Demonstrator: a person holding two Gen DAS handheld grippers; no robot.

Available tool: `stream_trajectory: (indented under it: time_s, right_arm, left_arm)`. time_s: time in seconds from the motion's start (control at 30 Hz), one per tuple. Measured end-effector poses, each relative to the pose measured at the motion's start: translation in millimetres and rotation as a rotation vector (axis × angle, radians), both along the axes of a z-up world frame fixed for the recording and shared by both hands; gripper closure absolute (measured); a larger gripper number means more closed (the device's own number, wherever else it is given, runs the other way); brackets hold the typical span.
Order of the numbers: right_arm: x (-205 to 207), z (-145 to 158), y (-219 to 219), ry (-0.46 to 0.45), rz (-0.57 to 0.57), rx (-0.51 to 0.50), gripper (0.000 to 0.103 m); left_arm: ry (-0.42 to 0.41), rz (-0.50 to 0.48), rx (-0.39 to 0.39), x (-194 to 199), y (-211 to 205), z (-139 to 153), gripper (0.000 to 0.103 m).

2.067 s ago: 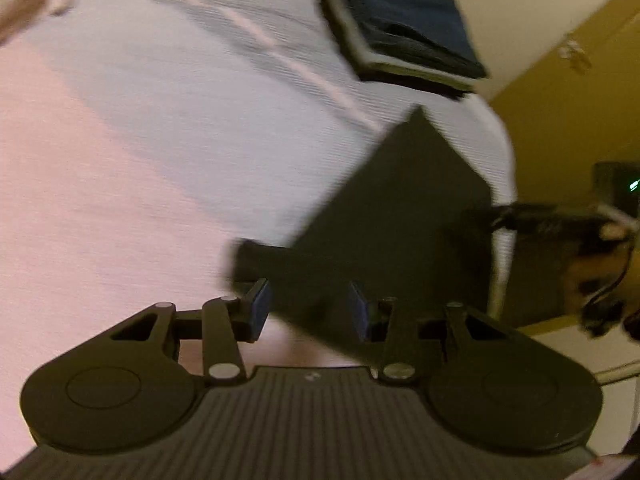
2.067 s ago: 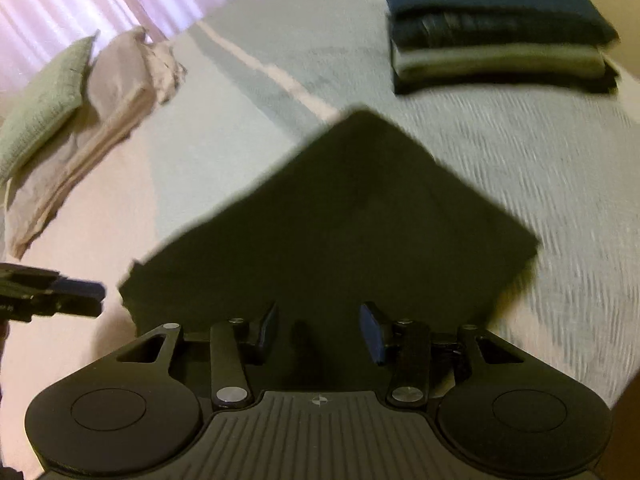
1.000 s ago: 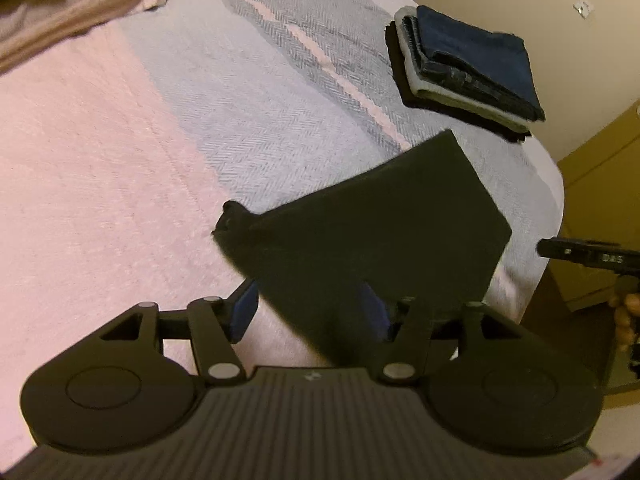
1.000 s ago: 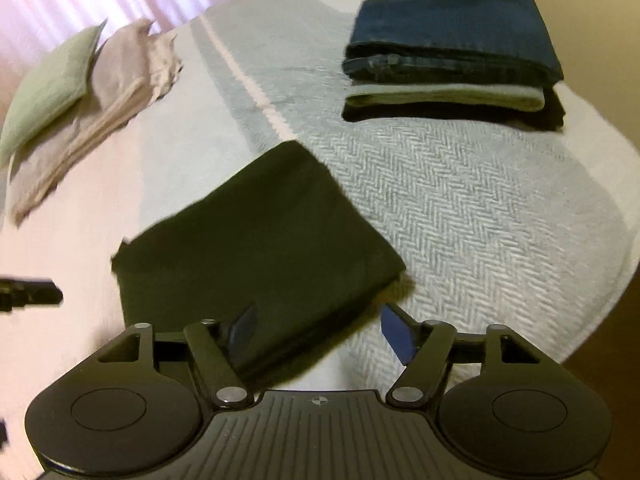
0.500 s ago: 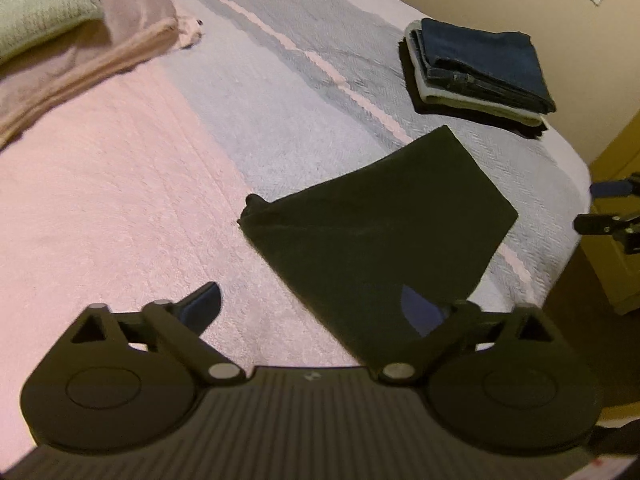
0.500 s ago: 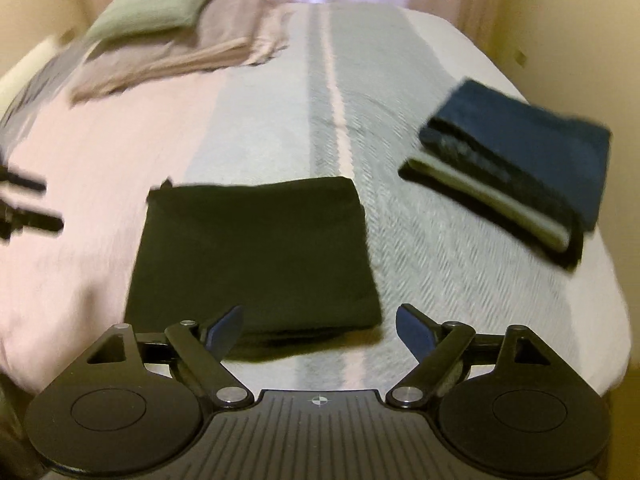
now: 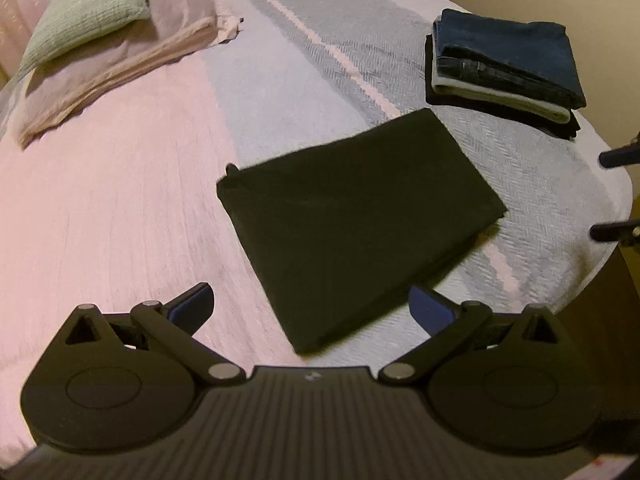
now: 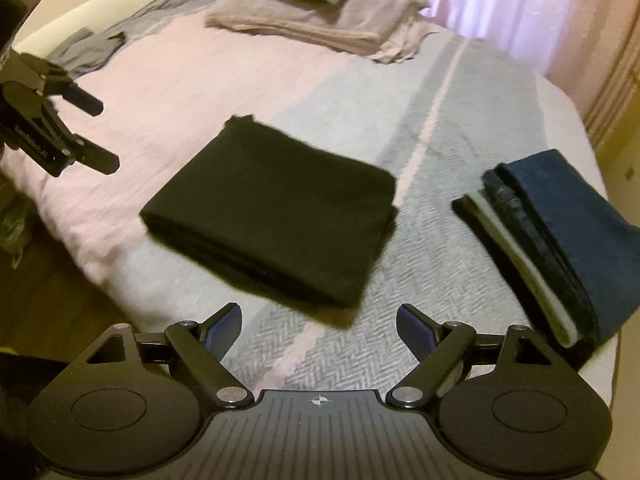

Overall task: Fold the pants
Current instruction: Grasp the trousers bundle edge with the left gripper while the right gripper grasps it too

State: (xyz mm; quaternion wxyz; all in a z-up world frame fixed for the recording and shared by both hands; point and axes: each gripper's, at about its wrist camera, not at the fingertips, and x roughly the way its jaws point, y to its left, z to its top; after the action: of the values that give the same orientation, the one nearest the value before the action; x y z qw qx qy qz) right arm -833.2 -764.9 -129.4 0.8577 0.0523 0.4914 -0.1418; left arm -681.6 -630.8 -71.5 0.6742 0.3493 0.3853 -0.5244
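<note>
Jaws of each hand-held gripper, left [image 7: 310,306] and right [image 8: 319,326], gape, apparently touching nothing.

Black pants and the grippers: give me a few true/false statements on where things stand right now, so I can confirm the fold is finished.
1. The black pants lie folded flat on the bed. True.
2. The left gripper is clamped on the pants. False: its jaws stand wide apart with nothing pinched.
3. The right gripper is open and empty. True.
4. The black pants sit on top of the stack of folded clothes. False: they lie beside it, apart from it.
5. A green pillow rests on folded bedding at the far end of the bed. True.
</note>
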Motion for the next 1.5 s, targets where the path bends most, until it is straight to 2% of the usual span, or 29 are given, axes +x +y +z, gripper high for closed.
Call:
stream_trajectory:
  time_s: [0.17,0.47,1.07,1.17,1.23,1.3,1.37,1.5]
  right_arm:
    - [-2,2,6,-0.002,0.025,0.014,0.021]
    - [13,8,15,0.007,0.057,0.006,0.021]
    - [36,-3,24,0.027,0.098,0.023,0.021]
    - [38,-9,19,0.035,0.088,0.051,0.021]
    - [40,-14,11,0.019,0.050,0.103,0.021]
    - [45,-25,3,0.024,0.030,0.102,0.021]
    - [52,-41,5,0.057,0.091,0.039,0.021]
    - [64,-88,21,0.097,0.321,-0.115,0.021]
  left_arm:
    - [0.002,0.019,0.029,-11,8,2,0.001]
    - [-0.009,-0.012,0.016,-22,15,5,0.001]
    - [0.023,0.019,0.012,-10,25,3,0.001]
    - [0.021,0.018,0.017,-7,24,-2,0.001]
    - [-0.011,0.013,-0.007,-7,26,-5,0.001]
    - [-0.046,-0.009,-0.036,-9,27,-11,0.001]
    - [-0.092,-0.059,-0.052,-14,29,-22,0.001]
    - [-0.197,-0.225,-0.059,-33,33,-59,0.001]
